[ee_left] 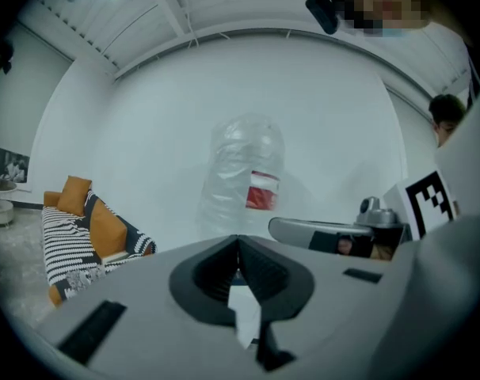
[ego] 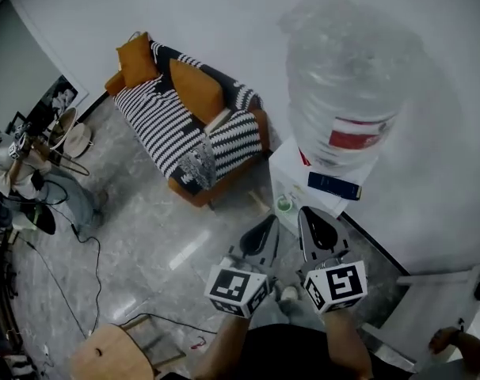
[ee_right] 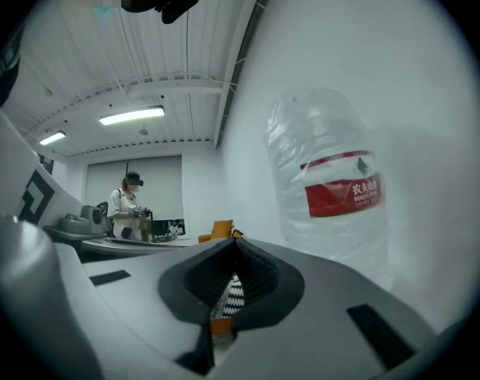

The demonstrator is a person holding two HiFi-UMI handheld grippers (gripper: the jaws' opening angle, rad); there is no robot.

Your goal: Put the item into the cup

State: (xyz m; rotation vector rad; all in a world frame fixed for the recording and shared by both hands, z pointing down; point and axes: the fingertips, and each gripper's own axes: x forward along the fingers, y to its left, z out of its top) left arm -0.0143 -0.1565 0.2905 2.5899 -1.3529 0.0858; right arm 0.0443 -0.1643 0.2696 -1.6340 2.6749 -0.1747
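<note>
In the head view a water dispenser [ego: 303, 176] stands against the white wall with a large clear bottle [ego: 347, 85] on top. A small green-and-white cup [ego: 283, 204] sits at its front. My left gripper [ego: 264, 232] and right gripper [ego: 315, 226] hang side by side just below the dispenser, both pointing at it. The left gripper [ee_left: 238, 248] is shut with nothing between its jaws. The right gripper [ee_right: 236, 252] is also shut and empty, and the bottle [ee_right: 331, 196] rises to its right. I see no loose item to pick up.
A striped sofa [ego: 184, 125] with orange cushions stands left of the dispenser. A wooden stool [ego: 109, 355] is at the lower left, with cables on the grey floor. A person [ego: 18, 180] sits far left. White furniture [ego: 430, 299] and a hand [ego: 454, 340] are at the right.
</note>
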